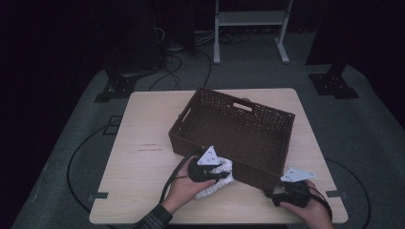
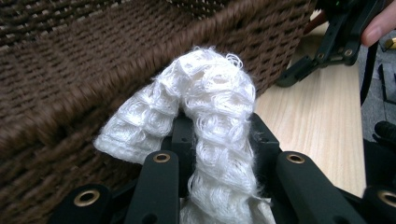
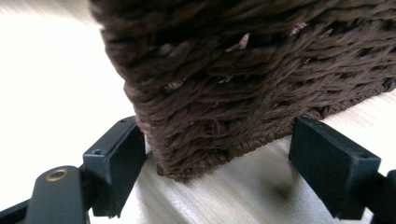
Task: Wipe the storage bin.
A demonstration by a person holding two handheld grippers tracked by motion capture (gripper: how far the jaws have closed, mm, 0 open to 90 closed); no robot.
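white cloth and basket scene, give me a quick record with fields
surface: light wooden table
basket: brown wicker basket, nothing visible inside
cloth: white waffle-weave cloth, outside the basket by its near wall
left tongs: left tongs shut on the cloth, which drapes over the tips
right tongs: right tongs open, jaws either side of the basket's near right corner; the left jaw is close against the weave, the right stands apart
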